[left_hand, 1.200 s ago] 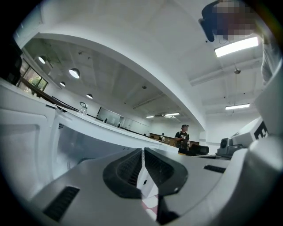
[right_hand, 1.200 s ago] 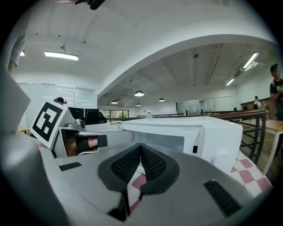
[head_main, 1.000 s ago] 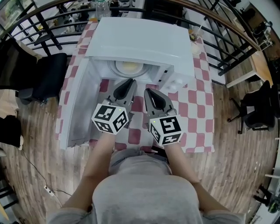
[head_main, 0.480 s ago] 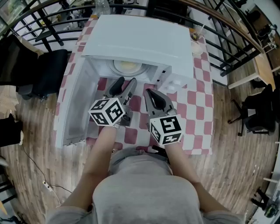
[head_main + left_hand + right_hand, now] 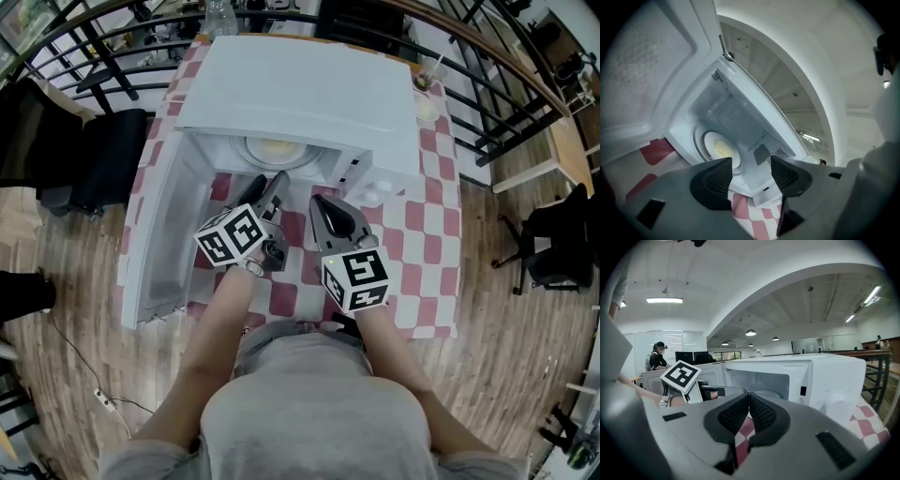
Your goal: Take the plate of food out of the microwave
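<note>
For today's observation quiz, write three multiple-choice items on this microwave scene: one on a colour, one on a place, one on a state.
1. The checks of the tablecloth are: A blue and white; B red and white; C green and yellow.
2. Where is the plate of food? A on the tablecloth; B inside the microwave; C on top of the microwave.
3. The jaws of the right gripper are: A wide apart; B clamped on the plate; C shut, empty.
Key: 1 B, red and white squares show beside the microwave; 2 B, it sits in the open cavity; 3 C, the pads meet with nothing between.
</note>
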A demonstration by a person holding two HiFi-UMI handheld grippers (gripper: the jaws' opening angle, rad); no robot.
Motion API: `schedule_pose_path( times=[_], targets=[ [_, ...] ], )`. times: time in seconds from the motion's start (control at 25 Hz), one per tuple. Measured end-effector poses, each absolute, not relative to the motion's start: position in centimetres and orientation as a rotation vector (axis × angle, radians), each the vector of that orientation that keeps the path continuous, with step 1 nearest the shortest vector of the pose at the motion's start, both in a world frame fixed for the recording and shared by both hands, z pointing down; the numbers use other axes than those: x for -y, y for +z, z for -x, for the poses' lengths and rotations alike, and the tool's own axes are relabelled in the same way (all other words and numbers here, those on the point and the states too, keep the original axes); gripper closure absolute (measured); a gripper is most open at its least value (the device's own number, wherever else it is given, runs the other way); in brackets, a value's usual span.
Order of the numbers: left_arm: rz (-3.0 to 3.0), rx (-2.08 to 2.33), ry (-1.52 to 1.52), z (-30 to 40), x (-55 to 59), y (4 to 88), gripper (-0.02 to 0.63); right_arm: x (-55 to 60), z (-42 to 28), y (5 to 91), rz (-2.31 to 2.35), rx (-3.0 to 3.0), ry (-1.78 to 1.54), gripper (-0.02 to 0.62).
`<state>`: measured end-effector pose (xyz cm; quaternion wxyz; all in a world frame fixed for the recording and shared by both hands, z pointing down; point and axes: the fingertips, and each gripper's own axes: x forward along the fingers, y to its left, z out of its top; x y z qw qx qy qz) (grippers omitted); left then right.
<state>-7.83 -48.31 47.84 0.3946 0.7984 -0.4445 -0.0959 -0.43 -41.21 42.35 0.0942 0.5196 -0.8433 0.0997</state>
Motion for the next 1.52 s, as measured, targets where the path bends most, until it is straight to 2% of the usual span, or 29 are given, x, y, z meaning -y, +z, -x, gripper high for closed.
schedule_pose_path(
  times=[0.84, 1.52],
  targets=[
    [-1.449, 1.088, -0.377, 8.6, 52.1, 56.3, 0.356, 42.9, 0.9, 45.3, -1.476, 2.475, 0.374, 0.57],
    [-1.188, 1.216, -0.299, 9.0, 54.0, 59.6, 0.342, 43.6, 1.0, 46.9, -1.45, 2.446, 0.414, 0.569]
  ],
)
